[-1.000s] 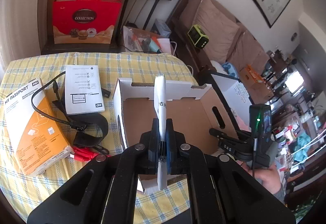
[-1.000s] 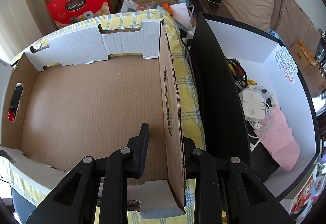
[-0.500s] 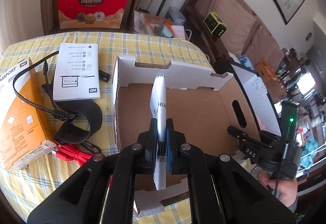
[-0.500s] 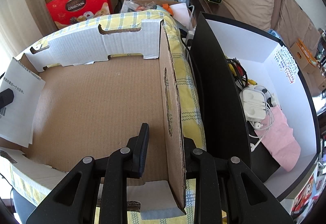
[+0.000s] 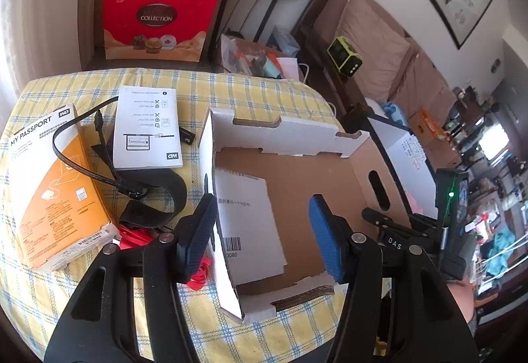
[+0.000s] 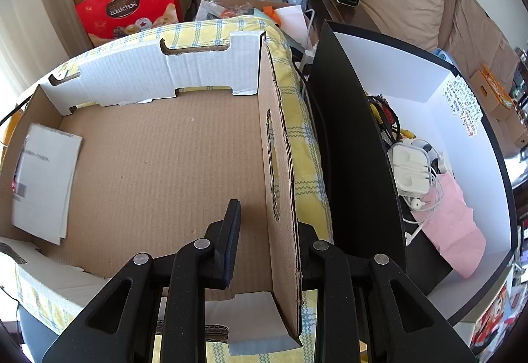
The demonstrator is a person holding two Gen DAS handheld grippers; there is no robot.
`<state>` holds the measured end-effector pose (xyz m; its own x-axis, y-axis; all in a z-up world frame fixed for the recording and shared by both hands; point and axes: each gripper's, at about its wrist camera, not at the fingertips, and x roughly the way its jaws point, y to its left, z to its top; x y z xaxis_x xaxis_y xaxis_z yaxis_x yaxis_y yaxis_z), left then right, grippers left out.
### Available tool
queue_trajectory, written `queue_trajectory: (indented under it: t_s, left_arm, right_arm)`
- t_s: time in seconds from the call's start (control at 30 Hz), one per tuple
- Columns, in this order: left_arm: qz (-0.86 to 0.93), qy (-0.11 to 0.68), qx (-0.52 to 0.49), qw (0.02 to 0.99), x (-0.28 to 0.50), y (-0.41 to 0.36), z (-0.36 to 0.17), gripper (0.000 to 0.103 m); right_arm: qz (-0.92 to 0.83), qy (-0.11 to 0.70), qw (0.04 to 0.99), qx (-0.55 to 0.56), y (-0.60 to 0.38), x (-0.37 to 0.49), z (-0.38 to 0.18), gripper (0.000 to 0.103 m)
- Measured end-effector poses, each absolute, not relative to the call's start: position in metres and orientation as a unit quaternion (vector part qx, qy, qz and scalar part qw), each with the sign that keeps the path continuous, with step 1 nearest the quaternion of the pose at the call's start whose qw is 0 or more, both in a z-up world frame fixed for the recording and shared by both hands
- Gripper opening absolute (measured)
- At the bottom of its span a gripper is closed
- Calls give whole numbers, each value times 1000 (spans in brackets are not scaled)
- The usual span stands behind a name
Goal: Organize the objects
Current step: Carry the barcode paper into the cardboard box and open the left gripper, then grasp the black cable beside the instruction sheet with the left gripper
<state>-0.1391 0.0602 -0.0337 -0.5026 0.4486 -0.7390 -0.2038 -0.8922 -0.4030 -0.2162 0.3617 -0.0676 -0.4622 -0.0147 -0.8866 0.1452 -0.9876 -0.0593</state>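
An open cardboard box (image 5: 280,135) sits on the yellow checked tablecloth (image 5: 264,89). A white leaflet with a barcode (image 5: 244,214) lies on the box floor against the left wall, free of any grip. My left gripper (image 5: 262,239) hangs above it with its jaws opening and nothing pressed between the pads. In the right wrist view the leaflet (image 6: 46,178) lies at the box's (image 6: 165,76) left end. My right gripper (image 6: 269,221) straddles the box's right wall. Its left finger (image 6: 232,231) stands apart from the cardboard and the other finger is hidden behind the wall.
Left of the box lie an orange-and-white hard-drive carton (image 5: 49,191), a white booklet (image 5: 145,128), a black strap with cable (image 5: 145,191) and a red cable (image 5: 132,237). A black-and-white bin (image 6: 363,43) with earphones (image 6: 409,171) stands beside the table's right edge.
My left gripper's jaws have spread and let go of the leaflet, which went from upright between the pads to flat on the box floor. The right gripper has not moved.
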Motion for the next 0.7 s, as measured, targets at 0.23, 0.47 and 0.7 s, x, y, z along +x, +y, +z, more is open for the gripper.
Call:
queue_trajectory:
  t_s: [0.23, 0.47, 0.7]
  left_arm:
    - [864, -149, -454, 159, -140, 24, -24, 67]
    - [864, -169, -463, 101, -156, -27, -28, 76]
    - [855, -167, -488, 55, -177, -60, -45, 76]
  right_arm:
    - [-852, 65, 48, 517, 363, -216, -68, 26]
    - [-852, 66, 49, 517, 365, -215, -68, 26]
    - [-852, 67, 49, 517, 365, -215, -68, 26]
